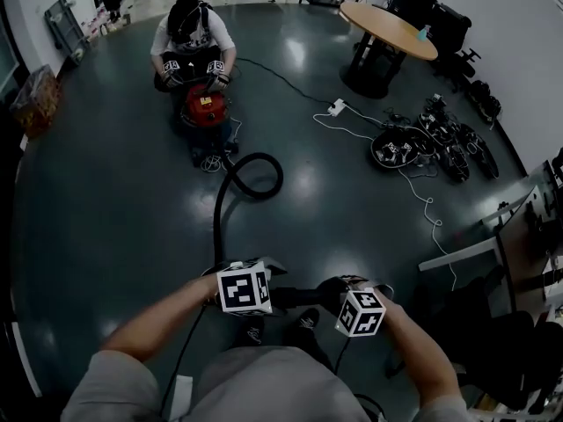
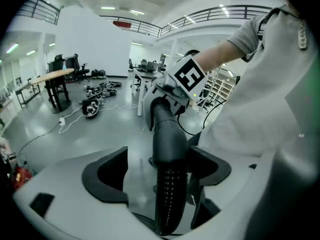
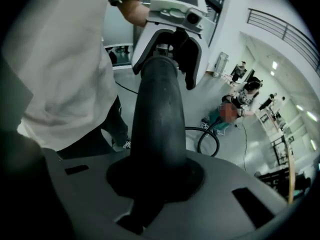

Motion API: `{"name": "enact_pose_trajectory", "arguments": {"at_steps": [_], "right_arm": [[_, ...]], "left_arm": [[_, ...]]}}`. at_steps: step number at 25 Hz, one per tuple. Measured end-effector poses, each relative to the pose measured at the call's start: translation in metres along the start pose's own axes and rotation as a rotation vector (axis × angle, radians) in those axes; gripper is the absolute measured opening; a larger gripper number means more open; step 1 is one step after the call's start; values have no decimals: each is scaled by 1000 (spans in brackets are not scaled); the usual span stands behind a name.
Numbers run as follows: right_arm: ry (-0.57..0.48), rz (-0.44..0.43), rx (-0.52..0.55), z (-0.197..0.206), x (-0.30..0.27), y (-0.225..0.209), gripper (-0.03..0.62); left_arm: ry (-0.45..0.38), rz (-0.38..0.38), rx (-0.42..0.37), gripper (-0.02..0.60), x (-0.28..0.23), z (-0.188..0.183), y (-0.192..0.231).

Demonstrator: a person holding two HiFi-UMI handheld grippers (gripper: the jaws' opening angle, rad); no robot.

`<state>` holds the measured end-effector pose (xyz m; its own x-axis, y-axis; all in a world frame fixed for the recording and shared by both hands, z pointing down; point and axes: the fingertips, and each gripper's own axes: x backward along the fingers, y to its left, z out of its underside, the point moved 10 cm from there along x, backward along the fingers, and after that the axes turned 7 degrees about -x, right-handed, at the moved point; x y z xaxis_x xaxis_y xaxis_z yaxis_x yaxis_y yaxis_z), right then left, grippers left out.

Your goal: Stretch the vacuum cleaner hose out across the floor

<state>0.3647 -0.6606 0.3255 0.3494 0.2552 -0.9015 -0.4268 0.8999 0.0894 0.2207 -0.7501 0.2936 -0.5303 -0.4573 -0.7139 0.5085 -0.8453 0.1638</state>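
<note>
Glossy dark floor (image 1: 106, 200), white walls (image 1: 497, 7), round wooden table (image 1: 387, 26) at far right.

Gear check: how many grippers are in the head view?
4. The left gripper and right gripper at the hose up close; two more with the person at the vacuum.

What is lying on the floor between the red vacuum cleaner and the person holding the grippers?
The black hose: it curls in one loop near the vacuum cleaner, then runs on across the dark floor. The head view shows it.
</note>
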Motion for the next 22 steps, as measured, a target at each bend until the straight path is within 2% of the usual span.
{"name": "enact_pose_trajectory", "arguments": {"at_steps": [7,12,16,20,22], "right_arm": [[-78,128,-230,21,8,9,51],[-132,225,-401,32,24,13,51],[-169,292,-521,45,45,24,51],[-206,366,-613,60,65,34,51],[-222,399,-643,66,78,39,51]], "left_arm": [[-27,-218,4,378,42,14,10],[-94,-372,97,377,77,41,26],[-98,-427,196,377,90,66,29],[-13,-423,234,377,65,91,31],[19,-468,241,377,45,102,35]]}}
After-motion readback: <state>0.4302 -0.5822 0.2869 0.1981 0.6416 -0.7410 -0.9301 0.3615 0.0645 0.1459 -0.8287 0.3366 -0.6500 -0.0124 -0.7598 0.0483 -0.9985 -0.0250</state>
